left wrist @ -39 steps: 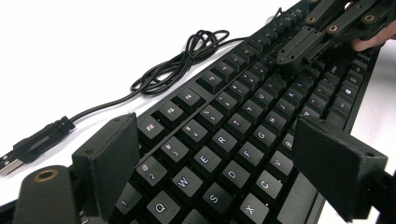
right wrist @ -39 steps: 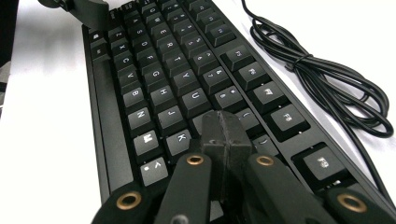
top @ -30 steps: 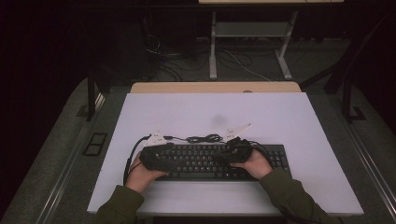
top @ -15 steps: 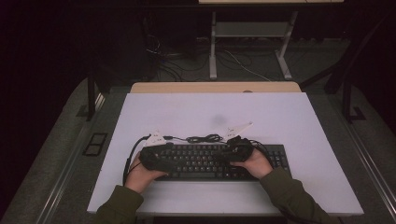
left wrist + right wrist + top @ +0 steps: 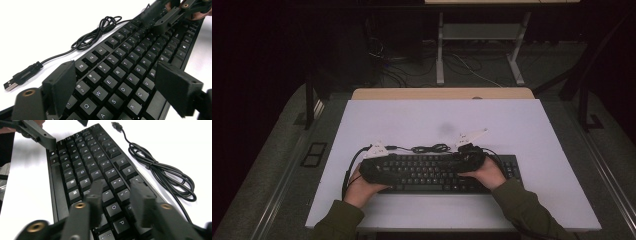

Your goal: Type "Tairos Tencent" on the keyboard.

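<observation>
Little has shifted; my left gripper (image 5: 117, 93) hangs wide open over the keyboard (image 5: 432, 172), right gripper (image 5: 116, 202) narrowly parted, near the tabletop's (image 5: 512, 120) front edge.

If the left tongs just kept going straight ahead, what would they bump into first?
Probably the black keyboard itself: the open left tongs point low along its key rows. Farther along that line sit the right tongs, though depth is hard to judge.

We are counting one black keyboard (image 5: 439, 172), one coiled cable (image 5: 430, 148) with one USB plug (image 5: 11, 84), and one white table (image 5: 512, 125).
</observation>
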A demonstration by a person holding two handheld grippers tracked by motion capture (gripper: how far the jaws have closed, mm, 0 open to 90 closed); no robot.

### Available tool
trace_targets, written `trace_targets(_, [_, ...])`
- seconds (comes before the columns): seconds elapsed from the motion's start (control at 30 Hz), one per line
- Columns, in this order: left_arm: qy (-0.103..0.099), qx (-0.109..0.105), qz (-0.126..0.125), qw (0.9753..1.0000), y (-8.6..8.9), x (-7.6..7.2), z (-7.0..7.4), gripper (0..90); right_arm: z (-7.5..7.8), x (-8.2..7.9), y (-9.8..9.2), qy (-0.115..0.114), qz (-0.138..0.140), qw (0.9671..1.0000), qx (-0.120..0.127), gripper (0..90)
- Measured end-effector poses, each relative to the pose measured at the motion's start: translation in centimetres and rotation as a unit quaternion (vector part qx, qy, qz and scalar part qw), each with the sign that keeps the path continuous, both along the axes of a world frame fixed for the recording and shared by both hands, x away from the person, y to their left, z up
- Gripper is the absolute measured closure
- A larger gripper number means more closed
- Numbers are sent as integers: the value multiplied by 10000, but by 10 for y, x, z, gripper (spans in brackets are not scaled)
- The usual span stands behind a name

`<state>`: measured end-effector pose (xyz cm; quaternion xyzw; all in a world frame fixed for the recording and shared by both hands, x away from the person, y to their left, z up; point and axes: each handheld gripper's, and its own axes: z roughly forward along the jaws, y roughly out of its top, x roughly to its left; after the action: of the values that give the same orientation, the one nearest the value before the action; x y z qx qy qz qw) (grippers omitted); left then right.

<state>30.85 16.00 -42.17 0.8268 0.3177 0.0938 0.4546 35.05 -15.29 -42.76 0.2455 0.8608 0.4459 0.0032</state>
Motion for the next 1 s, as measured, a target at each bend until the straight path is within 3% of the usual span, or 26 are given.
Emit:
trace_targets(0.17, [10,23,-17,10000,1,-1,0,253,1,0,0,-31,-21,10000,72,414])
trace_targets(0.33, [22,62,-70,10000,2,-3,0,345,2,1,-2,-108,-91,9998,159,341])
trace_targets(1.0, [104,356,-158,9992,6,-6,-3,785,4,1,-3,-176,-156,9996,169,309])
